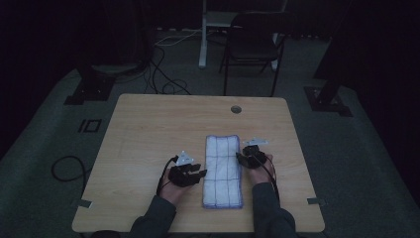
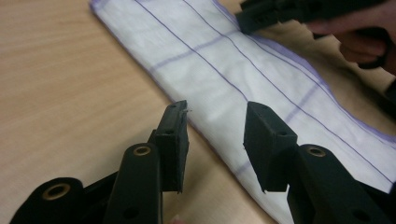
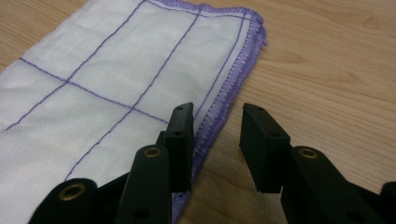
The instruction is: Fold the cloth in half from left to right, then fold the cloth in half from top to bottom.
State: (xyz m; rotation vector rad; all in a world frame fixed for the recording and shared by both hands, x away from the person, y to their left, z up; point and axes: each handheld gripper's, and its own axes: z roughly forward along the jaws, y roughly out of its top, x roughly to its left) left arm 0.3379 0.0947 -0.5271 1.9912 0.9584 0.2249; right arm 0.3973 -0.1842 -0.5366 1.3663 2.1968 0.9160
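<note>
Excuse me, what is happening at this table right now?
A person sits at a wooden table with a black gripper in each hand. Between the two grippers lies a white cloth with purple lines and a purple edge, folded into a long strip. The left gripper is at one long edge of the cloth and the right gripper is at the opposite edge. Both have their jaws open and hold nothing. The cloth lies flat on the table.
</note>
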